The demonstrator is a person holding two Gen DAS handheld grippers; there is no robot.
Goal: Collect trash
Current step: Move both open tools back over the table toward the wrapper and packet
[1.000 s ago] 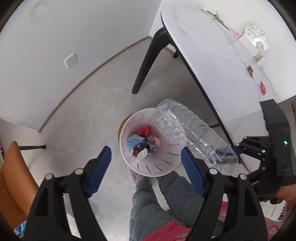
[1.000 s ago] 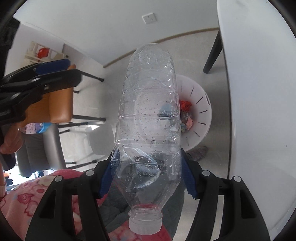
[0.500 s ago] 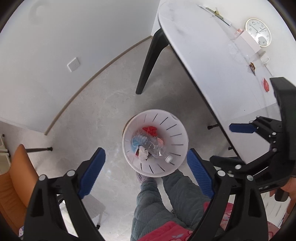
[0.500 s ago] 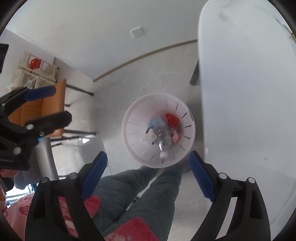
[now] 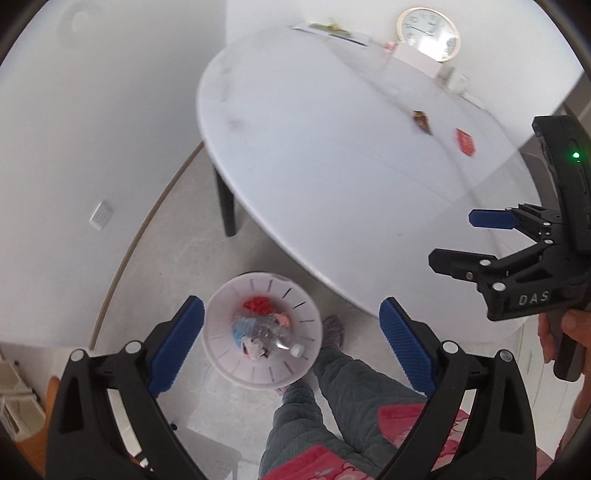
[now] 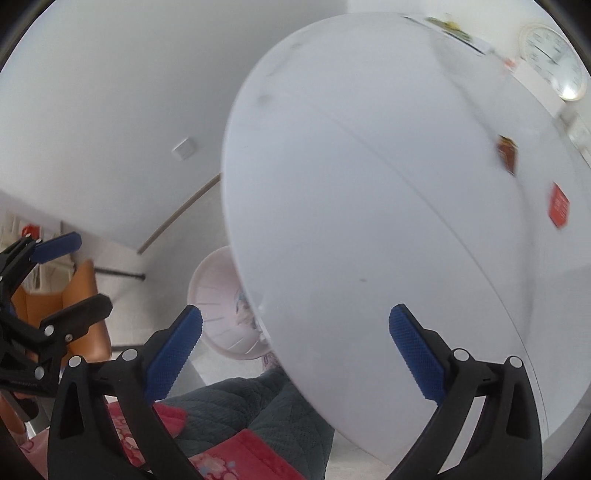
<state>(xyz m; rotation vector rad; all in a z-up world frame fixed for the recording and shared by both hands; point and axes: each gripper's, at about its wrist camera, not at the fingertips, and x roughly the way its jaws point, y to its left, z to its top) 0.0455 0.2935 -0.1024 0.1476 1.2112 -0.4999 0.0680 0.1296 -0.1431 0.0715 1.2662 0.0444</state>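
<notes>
A white slotted bin (image 5: pixel 218 332) stands on the floor by the table, below my left gripper (image 5: pixel 290 302). A clear plastic bottle (image 5: pixel 280 341) lies in it on red and blue scraps. The left jaws are opening, with nothing between them. My right gripper (image 6: pixel 295 310) hangs over the edge of the white table (image 6: pixel 369 221); its jaws are opening too and hold nothing. It shows side-on as the right gripper (image 5: pixel 454 240) in the left wrist view. A brown wrapper (image 5: pixel 421 120) and a red wrapper (image 5: pixel 465 142) lie on the table (image 5: pixel 332 166). The table half hides the bin (image 6: pixel 218 306).
The person's grey-trousered legs (image 5: pixel 332 384) stand right beside the bin. A black table leg (image 5: pixel 227 210) is behind it. An orange chair (image 6: pixel 85 306) sits to the left. A clock (image 5: pixel 428 33) and a white box (image 5: pixel 417 59) are at the table's far side.
The right gripper let go of the bottle, which now lies in the bin. Both grippers opened wider, rose and swung from the bin toward the table.
</notes>
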